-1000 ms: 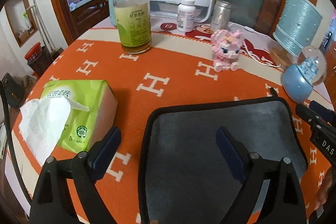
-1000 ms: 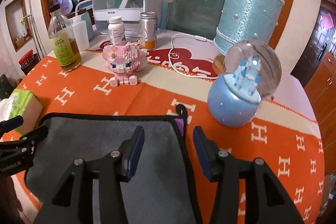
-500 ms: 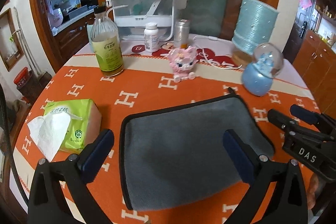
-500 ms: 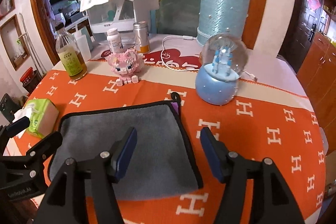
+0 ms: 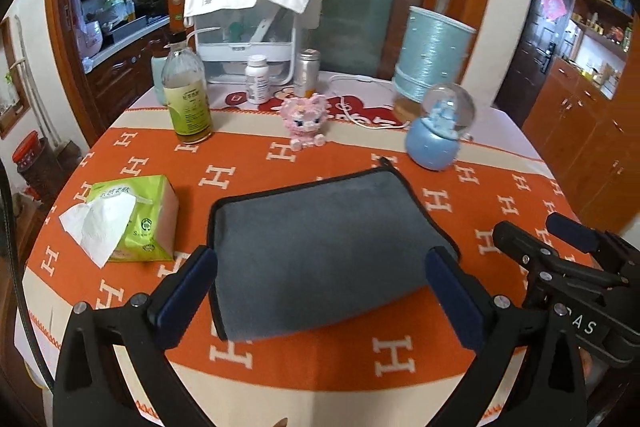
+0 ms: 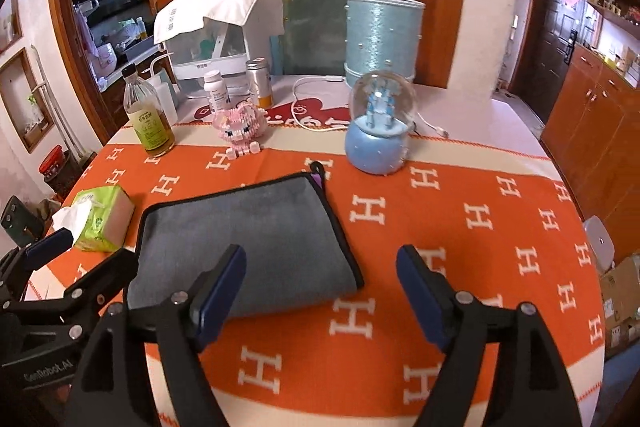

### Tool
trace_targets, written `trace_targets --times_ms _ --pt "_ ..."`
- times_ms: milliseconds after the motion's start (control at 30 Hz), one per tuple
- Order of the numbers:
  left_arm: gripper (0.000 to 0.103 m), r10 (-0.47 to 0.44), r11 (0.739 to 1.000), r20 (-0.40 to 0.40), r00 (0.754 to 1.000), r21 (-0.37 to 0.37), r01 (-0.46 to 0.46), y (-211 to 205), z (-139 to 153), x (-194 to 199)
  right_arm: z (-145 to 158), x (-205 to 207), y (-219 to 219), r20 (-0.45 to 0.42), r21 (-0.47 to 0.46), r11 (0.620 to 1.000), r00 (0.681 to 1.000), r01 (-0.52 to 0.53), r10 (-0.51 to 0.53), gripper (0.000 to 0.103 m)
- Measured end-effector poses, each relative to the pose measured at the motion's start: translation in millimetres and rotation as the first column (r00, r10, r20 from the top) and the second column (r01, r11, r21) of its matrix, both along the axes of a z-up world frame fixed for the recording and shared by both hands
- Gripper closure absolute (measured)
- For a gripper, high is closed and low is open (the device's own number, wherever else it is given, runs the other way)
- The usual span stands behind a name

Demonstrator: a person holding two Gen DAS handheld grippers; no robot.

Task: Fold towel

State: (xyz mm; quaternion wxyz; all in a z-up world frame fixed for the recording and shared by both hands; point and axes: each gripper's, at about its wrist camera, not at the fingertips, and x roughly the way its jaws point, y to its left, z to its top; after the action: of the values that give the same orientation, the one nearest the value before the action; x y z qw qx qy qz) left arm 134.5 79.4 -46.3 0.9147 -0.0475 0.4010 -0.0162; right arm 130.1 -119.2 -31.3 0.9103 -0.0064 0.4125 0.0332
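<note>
Towel (image 5: 320, 247): grey, flat on bench (image 5: 440, 163), long axis left-right, looks already folded.
Left gripper (image 5: 322, 281): jaws wide apart, empty, towel dead ahead, nearer.
Right gripper (image 6: 320, 279): jaws spread, empty, towel ahead-left.

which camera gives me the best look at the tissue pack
The left wrist view. There the tissue pack sits close and whole, with its pulled-out sheet and printed label plain to see. In the right wrist view it is small, near the left edge.
</note>
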Motion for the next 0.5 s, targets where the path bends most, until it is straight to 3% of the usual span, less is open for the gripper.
trace_targets --times_ms 500 --pt "0.001 -0.073 0.997 0.052 0.996 0.001 0.073 -29 31 -82 16 -96 -38 0.014 0.001 0.998 0.998 0.056 -0.056 0.025"
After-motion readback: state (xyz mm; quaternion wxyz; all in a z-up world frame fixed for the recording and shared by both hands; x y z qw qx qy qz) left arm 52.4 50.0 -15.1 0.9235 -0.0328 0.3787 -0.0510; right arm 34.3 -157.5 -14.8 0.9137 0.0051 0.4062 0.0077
